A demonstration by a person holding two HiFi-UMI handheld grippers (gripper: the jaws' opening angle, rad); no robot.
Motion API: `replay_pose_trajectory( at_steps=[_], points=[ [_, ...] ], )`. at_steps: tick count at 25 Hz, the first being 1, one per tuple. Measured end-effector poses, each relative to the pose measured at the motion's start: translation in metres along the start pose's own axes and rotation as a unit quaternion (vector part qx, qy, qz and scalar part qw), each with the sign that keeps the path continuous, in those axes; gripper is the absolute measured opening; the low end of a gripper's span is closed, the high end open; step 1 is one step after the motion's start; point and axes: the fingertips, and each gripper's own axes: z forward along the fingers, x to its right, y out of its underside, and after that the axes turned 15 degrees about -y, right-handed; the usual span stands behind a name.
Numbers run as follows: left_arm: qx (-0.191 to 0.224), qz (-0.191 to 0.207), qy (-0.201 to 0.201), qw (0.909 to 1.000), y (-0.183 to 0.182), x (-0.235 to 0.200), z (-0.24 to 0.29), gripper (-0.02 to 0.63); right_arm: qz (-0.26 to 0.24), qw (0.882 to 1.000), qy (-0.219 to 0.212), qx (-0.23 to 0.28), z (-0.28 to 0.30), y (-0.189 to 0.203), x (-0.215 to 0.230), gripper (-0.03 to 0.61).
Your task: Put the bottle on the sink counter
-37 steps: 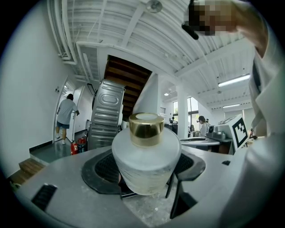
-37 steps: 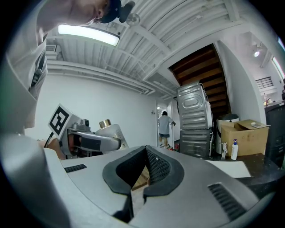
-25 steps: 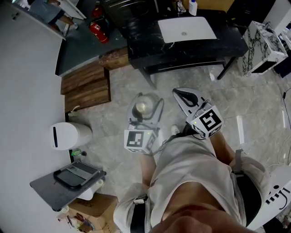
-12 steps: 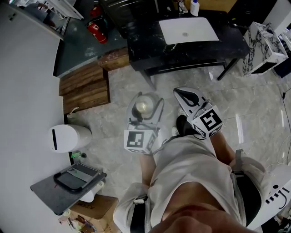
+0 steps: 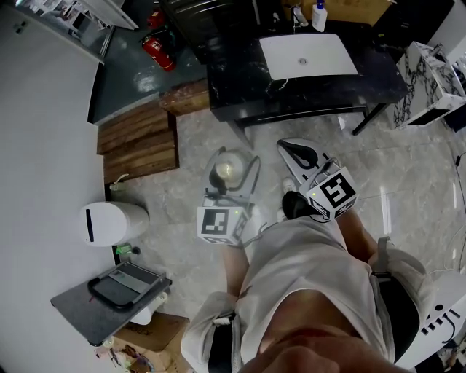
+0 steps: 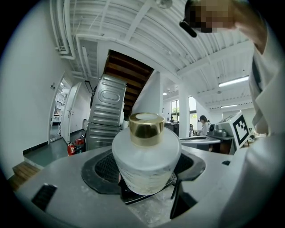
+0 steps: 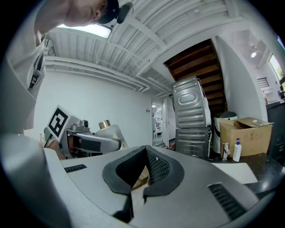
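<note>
Grey floor (image 5: 182,182) between bottle (image 5: 227,171) and sink counter (image 5: 233,76)

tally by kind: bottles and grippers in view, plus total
Bottles: 2 (frosted bottle held in left gripper; pump bottle on sink counter)
Grippers: 2 (left; right gripper, shut, empty)
Total: 4

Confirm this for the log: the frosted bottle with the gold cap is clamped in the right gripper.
Not right. The bottle with the gold cap is clamped in the left gripper, not the right one. The left gripper view shows it sitting between that gripper's jaws. In the right gripper view, the right gripper has its jaws together with nothing between them.
</note>
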Motion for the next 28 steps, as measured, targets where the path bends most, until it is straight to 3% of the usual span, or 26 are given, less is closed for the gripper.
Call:
replay_pose_trajectory(
  at_steps=[28],
  points=[
    [-0.017, 0.012, -0.048, 0.9986, -0.017, -0.013, 0.122, 0.330, 0.013, 0.999, -0.049, 0.008, 0.046, -0.009, 0.126, -0.003]
  ],
)
